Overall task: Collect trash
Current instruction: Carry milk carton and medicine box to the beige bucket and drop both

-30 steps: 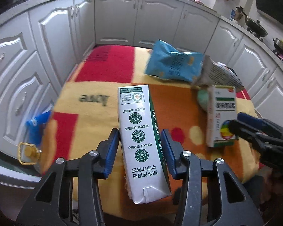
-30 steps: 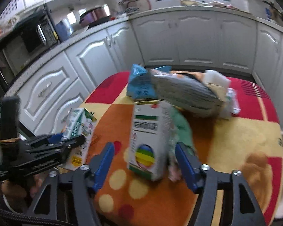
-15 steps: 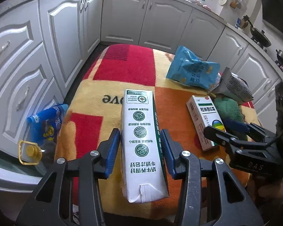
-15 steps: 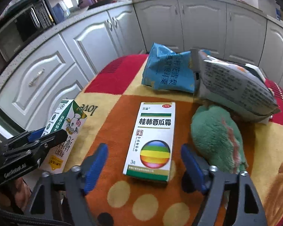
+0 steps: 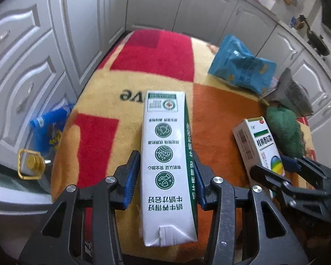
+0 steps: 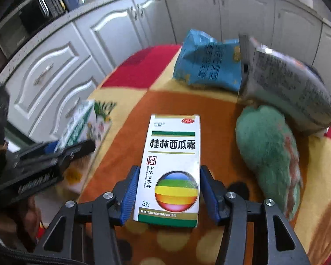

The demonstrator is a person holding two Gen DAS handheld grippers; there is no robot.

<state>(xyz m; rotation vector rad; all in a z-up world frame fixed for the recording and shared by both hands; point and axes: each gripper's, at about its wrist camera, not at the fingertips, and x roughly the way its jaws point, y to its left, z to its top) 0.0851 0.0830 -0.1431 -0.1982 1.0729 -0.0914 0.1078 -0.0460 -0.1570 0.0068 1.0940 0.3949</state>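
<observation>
- Left hand-held gripper [image 5: 166,176]: clenched on tall white-green milk carton [image 5: 167,165].
- Right hand-held gripper [image 6: 168,193]: grasping white rainbow-printed medicine box [image 6: 173,165], near green plush toy [image 6: 269,154].

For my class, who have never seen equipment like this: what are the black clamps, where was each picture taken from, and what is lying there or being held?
A person holds two hand-operated grippers, each carrying a camera that looks along its fingers. In the left one's view, the left gripper clamps a tall milk carton. In the right one's view, the right gripper clamps a medicine box. On the patterned blanket lie a blue snack bag, a grey printed bag and a green plush toy.
</observation>
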